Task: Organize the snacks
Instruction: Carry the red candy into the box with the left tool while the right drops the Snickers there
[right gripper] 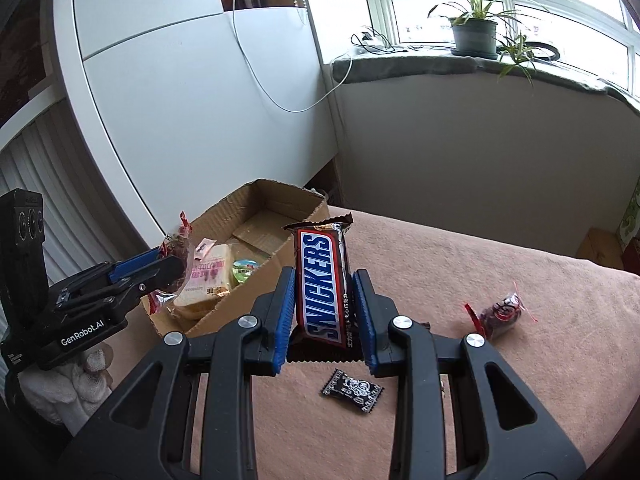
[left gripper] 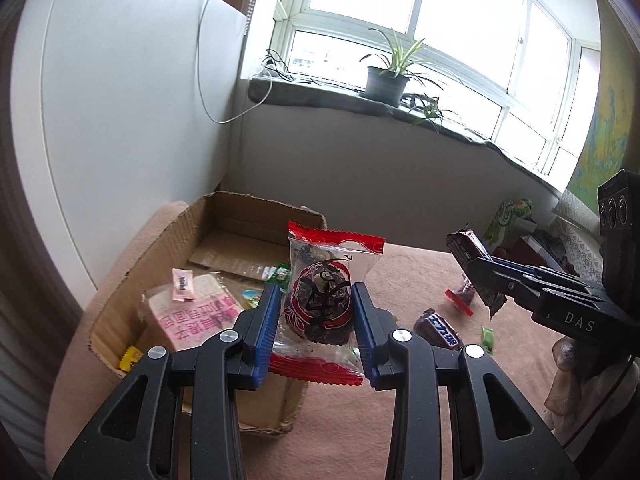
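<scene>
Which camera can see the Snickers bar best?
The right wrist view: the Snickers bar stands upright facing it, name readable, pinched in the right gripper. The left wrist view shows it only from the side, no name visible.

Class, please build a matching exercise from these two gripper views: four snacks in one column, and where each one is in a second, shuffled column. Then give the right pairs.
Things
1. Snickers bar
2. red-edged clear packet
3. black patterned candy
4. sliced bread pack

Places
A. inside the cardboard box
B. lying loose on the pink cloth
C. held between the fingers of the left gripper
D. held between the fingers of the right gripper

Pairs: 1-D, 2-C, 3-B, 4-A
</scene>
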The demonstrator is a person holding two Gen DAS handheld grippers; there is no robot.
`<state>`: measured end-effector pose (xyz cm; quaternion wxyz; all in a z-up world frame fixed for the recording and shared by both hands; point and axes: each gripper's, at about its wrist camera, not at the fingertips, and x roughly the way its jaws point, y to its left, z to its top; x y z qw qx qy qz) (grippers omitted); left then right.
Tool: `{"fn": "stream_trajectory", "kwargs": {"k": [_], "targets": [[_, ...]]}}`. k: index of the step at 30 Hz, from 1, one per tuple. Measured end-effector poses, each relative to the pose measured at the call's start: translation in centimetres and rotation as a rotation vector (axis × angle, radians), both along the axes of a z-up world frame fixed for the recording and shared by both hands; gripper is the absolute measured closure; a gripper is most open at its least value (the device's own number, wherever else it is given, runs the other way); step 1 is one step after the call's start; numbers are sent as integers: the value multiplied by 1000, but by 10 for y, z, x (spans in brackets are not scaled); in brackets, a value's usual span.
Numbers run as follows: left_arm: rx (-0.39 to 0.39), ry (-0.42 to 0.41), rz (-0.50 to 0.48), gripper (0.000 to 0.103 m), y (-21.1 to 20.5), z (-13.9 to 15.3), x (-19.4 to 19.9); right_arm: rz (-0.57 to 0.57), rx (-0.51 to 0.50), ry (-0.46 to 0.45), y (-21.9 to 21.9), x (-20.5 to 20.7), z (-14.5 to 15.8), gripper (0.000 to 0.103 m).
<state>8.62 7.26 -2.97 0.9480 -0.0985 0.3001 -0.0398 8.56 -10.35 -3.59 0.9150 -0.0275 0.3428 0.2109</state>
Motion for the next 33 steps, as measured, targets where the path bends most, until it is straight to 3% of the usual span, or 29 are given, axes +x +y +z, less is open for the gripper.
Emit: {"fn": "stream_trajectory", "kwargs": {"k": [19, 33], "targets": [[11, 19, 99, 69, 61, -10, 23, 114, -76, 31, 101, 69, -18, 73], [17, 45, 119, 69, 77, -22, 45, 132, -96, 82, 122, 107, -43, 73]]}}
